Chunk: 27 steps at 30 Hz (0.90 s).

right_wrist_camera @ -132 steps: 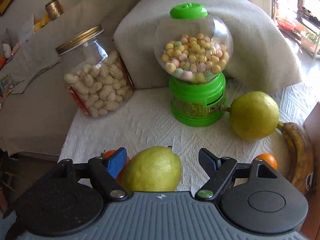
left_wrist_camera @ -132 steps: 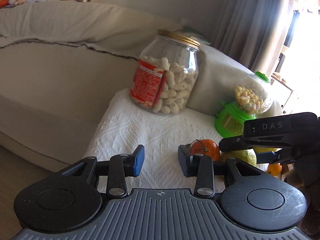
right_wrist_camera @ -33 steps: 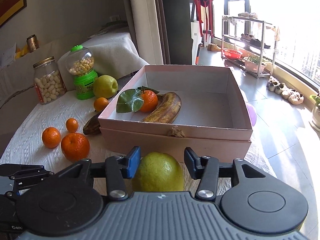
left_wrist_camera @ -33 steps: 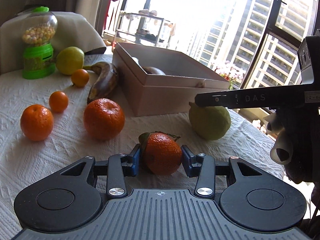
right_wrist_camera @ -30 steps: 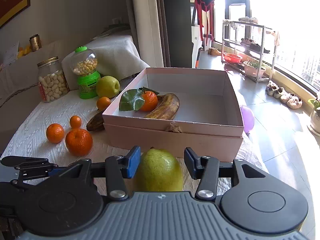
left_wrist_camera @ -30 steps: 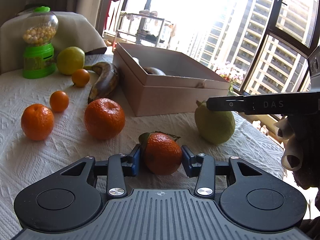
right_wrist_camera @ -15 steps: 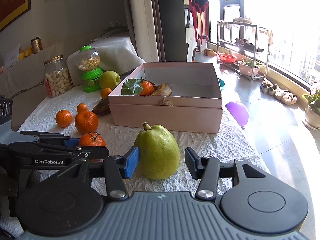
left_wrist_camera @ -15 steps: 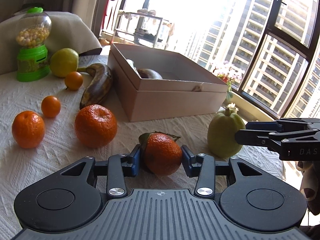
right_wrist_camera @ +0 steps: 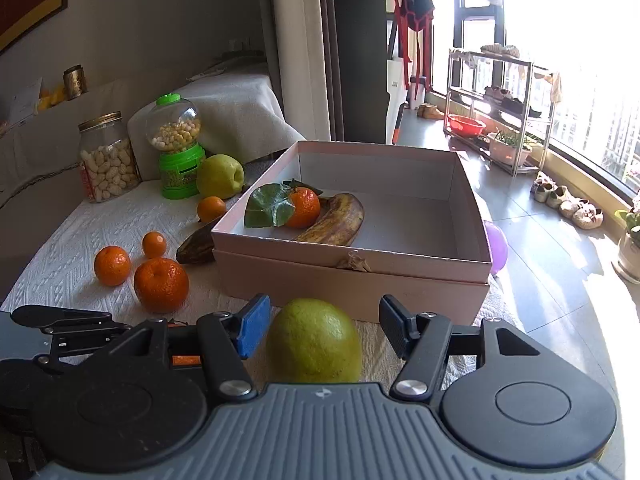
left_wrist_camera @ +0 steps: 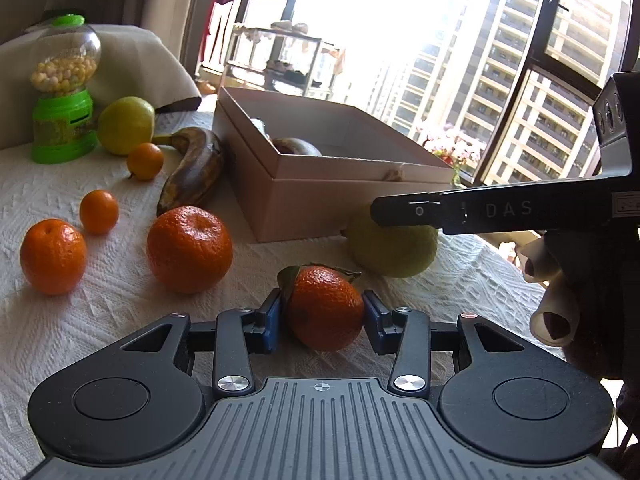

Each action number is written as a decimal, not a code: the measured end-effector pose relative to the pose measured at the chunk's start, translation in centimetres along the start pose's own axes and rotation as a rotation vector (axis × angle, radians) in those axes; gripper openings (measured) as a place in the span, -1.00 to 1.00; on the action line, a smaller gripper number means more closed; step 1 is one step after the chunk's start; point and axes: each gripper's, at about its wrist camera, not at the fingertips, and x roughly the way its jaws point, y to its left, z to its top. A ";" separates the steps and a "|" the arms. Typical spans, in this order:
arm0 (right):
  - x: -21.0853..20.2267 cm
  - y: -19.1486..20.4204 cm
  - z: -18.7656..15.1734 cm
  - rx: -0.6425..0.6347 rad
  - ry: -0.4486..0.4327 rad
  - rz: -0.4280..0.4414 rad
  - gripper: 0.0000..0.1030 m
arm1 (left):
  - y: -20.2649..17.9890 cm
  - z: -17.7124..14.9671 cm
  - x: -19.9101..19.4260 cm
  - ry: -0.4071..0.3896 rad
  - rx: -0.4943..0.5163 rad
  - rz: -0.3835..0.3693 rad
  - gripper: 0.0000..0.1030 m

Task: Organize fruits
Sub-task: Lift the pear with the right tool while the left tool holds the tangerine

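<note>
My left gripper (left_wrist_camera: pixel 322 322) is shut on a leafy mandarin (left_wrist_camera: pixel 324 308) just over the white cloth. In the right wrist view my right gripper (right_wrist_camera: pixel 324 330) straddles a green pear (right_wrist_camera: pixel 314 344). Its jaws are opening, with a gap showing between each pad and the fruit. The pear (left_wrist_camera: pixel 392 252) rests on the cloth against the pink box (right_wrist_camera: pixel 352 284), partly hidden by a right finger (left_wrist_camera: pixel 440 212). Inside the box lie a leafy mandarin (right_wrist_camera: pixel 302 208) and a brown banana (right_wrist_camera: pixel 336 220).
Loose oranges (right_wrist_camera: pixel 160 284) (right_wrist_camera: pixel 112 266) (right_wrist_camera: pixel 154 244) (right_wrist_camera: pixel 211 209), a dark banana (right_wrist_camera: pixel 196 246) and a yellow pear (right_wrist_camera: pixel 220 176) lie left of the box. Behind them stand a green candy dispenser (right_wrist_camera: pixel 176 152) and a peanut jar (right_wrist_camera: pixel 106 160). The table edge drops to the floor at the right.
The right jaws have spread off the pear, which now rests by the box. The right gripper drew back, then came forward again. The left gripper still holds its mandarin in place.
</note>
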 end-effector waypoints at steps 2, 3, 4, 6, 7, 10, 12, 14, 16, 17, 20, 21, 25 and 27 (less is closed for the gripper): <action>0.9 0.0 0.2 0.015 0.030 0.035 0.19 | 0.1 0.0 0.0 0.001 -0.006 -0.004 -0.10; 1.3 0.2 0.1 0.003 0.048 0.048 0.17 | 0.2 0.0 0.0 0.001 -0.009 -0.006 -0.10; 1.5 0.5 0.0 -0.015 0.057 0.047 0.11 | 0.2 0.0 0.1 0.002 -0.013 -0.009 -0.10; 1.7 0.8 -0.1 -0.049 0.063 0.036 0.06 | 0.3 0.0 0.0 0.001 -0.019 -0.013 -0.10; 1.6 0.8 -0.1 -0.047 0.068 0.037 0.06 | 0.4 -0.1 0.0 0.000 -0.020 -0.014 -0.10; 0.6 0.0 -0.3 -0.019 0.074 0.060 0.05 | 0.4 -0.1 0.0 -0.001 -0.023 -0.015 -0.10; -0.9 -0.6 -0.8 -0.011 0.053 0.072 0.03 | 0.5 -0.1 0.1 -0.001 -0.024 -0.017 -0.10; -2.5 -1.0 -1.4 -0.013 0.021 0.054 0.03 | 0.5 -0.1 0.1 -0.001 -0.026 -0.017 -0.10; -4.2 -1.5 -1.9 -0.006 0.000 0.029 0.02 | 0.3 -0.1 0.1 0.002 -0.021 -0.010 -0.10; -5.0 -1.8 -2.3 0.002 -0.007 0.021 0.01 | 0.1 0.0 0.1 0.004 -0.014 -0.003 -0.10; -6.9 -2.7 -3.6 0.034 -0.012 0.012 0.00 | -0.5 0.2 0.0 0.014 -0.003 -0.012 -0.10; -7.4 -3.0 -4.2 0.043 -0.008 0.012 0.00 | -0.7 0.2 0.1 0.017 -0.007 -0.026 -0.10; -8.0 -3.3 -5.4 0.066 0.000 0.027 -0.01 | -2.2 0.6 0.5 0.028 0.022 -0.054 -0.10; -8.0 -3.3 -5.5 0.066 -0.006 0.024 -0.01 | -2.8 0.6 0.7 0.034 0.041 -0.065 -0.10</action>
